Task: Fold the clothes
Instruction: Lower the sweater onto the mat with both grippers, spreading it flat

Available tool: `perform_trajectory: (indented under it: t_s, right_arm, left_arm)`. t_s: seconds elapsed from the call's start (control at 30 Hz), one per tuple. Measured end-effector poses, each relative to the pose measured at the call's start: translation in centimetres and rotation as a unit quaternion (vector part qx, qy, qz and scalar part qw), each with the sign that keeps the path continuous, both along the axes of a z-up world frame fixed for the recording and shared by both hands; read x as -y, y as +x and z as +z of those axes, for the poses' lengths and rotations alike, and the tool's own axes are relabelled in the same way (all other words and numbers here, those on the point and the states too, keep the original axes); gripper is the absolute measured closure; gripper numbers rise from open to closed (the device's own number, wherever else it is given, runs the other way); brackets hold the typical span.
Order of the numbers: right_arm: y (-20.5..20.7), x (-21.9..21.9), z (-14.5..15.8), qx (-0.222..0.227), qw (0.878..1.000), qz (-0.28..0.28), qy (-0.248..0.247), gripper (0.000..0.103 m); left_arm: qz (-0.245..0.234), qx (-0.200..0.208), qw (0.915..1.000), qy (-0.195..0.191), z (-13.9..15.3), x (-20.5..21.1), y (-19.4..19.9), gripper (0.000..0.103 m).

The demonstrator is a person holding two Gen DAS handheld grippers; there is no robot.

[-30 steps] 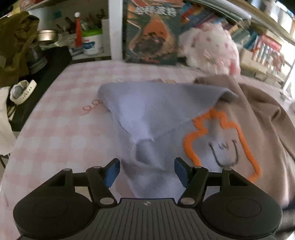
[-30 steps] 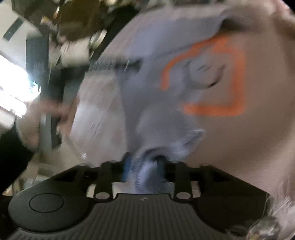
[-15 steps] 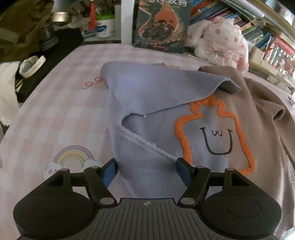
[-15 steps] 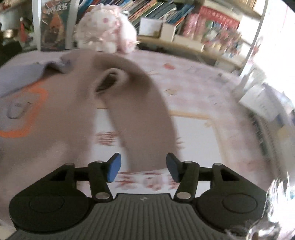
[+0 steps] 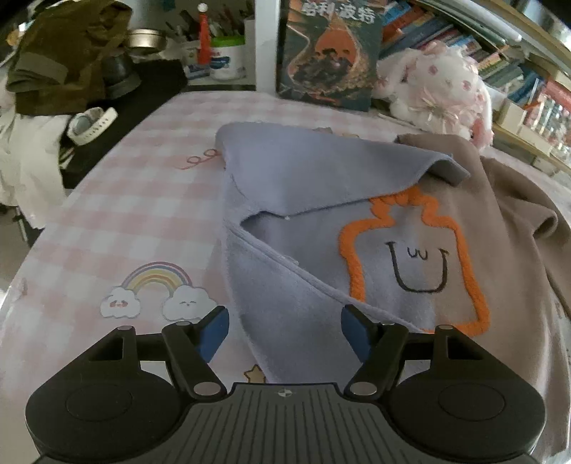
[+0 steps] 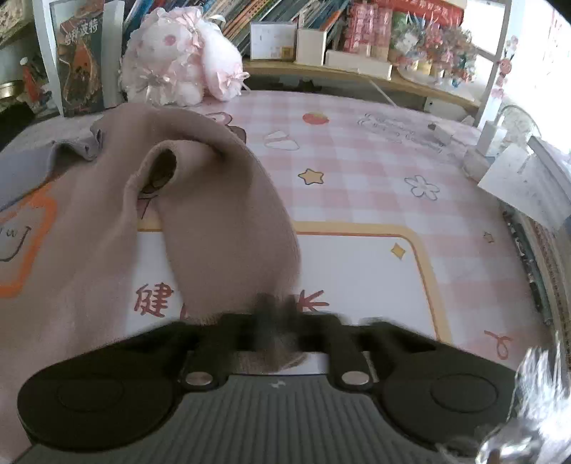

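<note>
A sweatshirt, lavender [image 5: 285,185] on one half and taupe brown [image 5: 499,228] on the other, lies on the pink checked table [image 5: 135,214] with an orange-outlined smiley patch [image 5: 414,257]. Its lavender sleeve is folded across the chest. My left gripper [image 5: 283,328] hovers open over the lavender hem, and its blue pads [image 5: 214,328] touch nothing. In the right wrist view the brown sleeve [image 6: 221,221] stretches toward me. My right gripper [image 6: 274,310], blurred, is shut on the sleeve's cuff end.
A pink plush toy [image 6: 178,60] and a dark book [image 5: 328,53] stand at the table's back edge, with bookshelves [image 6: 357,32] behind. An olive garment [image 5: 64,57] and a white watch [image 5: 92,125] lie off to the left. White papers [image 6: 524,178] sit at the right edge.
My right gripper let go of the lavender fabric, swung over to the brown sleeve and shut on its cuff. The left gripper drifted slightly and stayed open.
</note>
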State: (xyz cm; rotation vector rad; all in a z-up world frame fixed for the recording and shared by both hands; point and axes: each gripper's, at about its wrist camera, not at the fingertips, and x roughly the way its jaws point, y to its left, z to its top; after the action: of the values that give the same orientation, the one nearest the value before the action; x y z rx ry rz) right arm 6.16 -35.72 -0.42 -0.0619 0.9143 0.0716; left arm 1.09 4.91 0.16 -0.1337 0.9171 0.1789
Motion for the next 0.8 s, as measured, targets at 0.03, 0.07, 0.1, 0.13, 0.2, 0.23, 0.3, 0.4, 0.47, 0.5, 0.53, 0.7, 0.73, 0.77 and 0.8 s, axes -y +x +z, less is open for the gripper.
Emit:
perform_trajectory:
  t_s: [0.03, 0.07, 0.1, 0.13, 0.2, 0.23, 0.3, 0.4, 0.47, 0.5, 0.53, 0.7, 0.73, 0.77, 0.8]
  right_arm:
    - [0.2, -0.2, 0.3, -0.004, 1.000, 0.017, -0.014, 0.099]
    - [0.3, -0.1, 0.9, 0.008, 0.999, 0.025, -0.041, 0.099]
    - [0.5, 0.4, 1.7, 0.033, 0.996, 0.012, -0.079, 0.099]
    - [1.2, 1.7, 2.7, 0.051, 0.993, -0.020, -0.107, 0.099]
    - [2.6, 4.4, 4.5, 0.074, 0.984, -0.076, -0.143, 0.099]
    - [3.4, 5.4, 5.2, 0.075, 0.981, -0.087, -0.154, 0.098]
    - [4.3, 5.8, 5.7, 0.085, 0.971, -0.090, -0.203, 0.098]
    - [5.1, 5.4, 5.8, 0.094, 0.960, -0.098, -0.243, 0.087]
    - [4.7, 4.3, 5.8, 0.106, 0.958, -0.092, -0.248, 0.054]
    - [3.8, 3.2, 5.9, 0.119, 0.963, -0.069, -0.230, 0.054]
    - [2.9, 2.1, 5.9, 0.131, 0.968, -0.046, -0.210, 0.055]
    - [-0.1, -2.5, 4.4, 0.037, 0.997, 0.059, -0.013, 0.057]
    - [-0.5, -3.1, 3.9, 0.025, 0.998, 0.059, 0.006, 0.057]
    - [-0.9, -3.8, 3.5, 0.013, 0.998, 0.058, 0.024, 0.057]
    - [-1.3, -4.4, 3.1, 0.001, 0.997, 0.058, 0.042, 0.057]
  left_arm:
    - [0.003, 0.004, 1.0000, -0.001, 0.2, -0.1, -0.1, 0.032]
    - [0.006, 0.008, 0.9999, -0.003, 0.5, -0.2, -0.1, 0.032]
    - [0.006, 0.014, 0.9999, -0.003, 0.7, -0.2, -0.2, 0.032]
    - [0.006, 0.019, 0.9998, -0.003, 0.8, -0.3, -0.2, 0.032]
    - [0.003, 0.020, 0.9998, 0.002, 0.8, -0.1, 0.0, 0.032]
    - [0.001, 0.020, 0.9998, 0.004, 0.7, -0.1, 0.2, 0.031]
    - [-0.002, 0.013, 0.9998, 0.013, 0.4, 0.2, 0.7, 0.031]
    - [-0.013, 0.011, 0.9995, 0.026, 0.2, 0.9, 1.4, 0.031]
    - [-0.017, 0.014, 0.9991, 0.038, 0.2, 1.4, 1.7, 0.031]
    - [-0.019, 0.016, 0.9988, 0.041, 0.3, 1.5, 1.9, 0.032]
    - [-0.021, 0.019, 0.9986, 0.044, 0.4, 1.6, 2.1, 0.032]
    - [-0.037, 0.010, 0.9969, 0.069, 0.2, 2.2, 4.1, 0.031]
    - [-0.039, 0.006, 0.9963, 0.076, 0.0, 2.3, 4.6, 0.032]
    - [-0.036, -0.002, 0.9960, 0.082, -0.2, 2.2, 4.9, 0.032]
    - [-0.033, -0.011, 0.9955, 0.088, -0.5, 2.0, 5.3, 0.032]
